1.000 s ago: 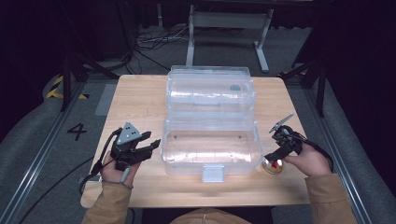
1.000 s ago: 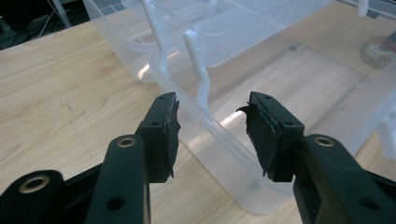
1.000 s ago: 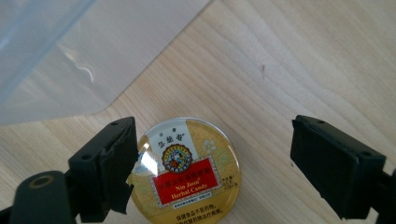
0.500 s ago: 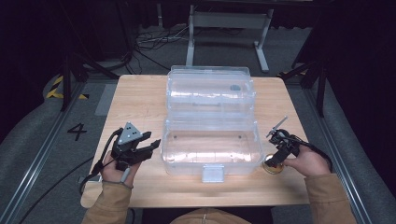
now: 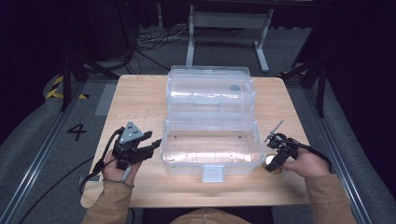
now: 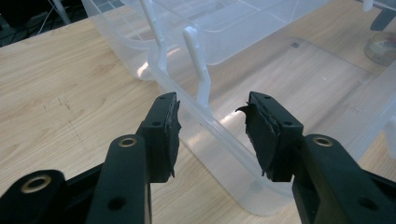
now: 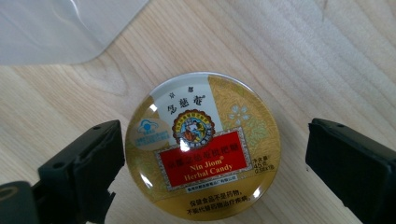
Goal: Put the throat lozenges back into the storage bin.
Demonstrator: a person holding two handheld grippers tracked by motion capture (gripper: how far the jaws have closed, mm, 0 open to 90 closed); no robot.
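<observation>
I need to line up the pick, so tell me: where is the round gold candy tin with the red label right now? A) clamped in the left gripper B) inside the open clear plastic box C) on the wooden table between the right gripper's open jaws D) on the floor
C: the round gold candy tin lies flat on the wooden table between the right gripper's open jaws, outside the clear plastic box.

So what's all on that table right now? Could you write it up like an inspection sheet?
Surface: wooden table, bare around the box.
Job's things: clear plastic box, lid open and nothing seen inside; round candy tin flat on the wood beside it.
Clutter: nothing seen.
Grippers: left gripper open astride the box's rim; right gripper open, its jaws flanking the tin.
Cables: a black cable trails from the left gripper; more on the floor behind.
Surroundings: dark room, metal stand behind the table.
</observation>
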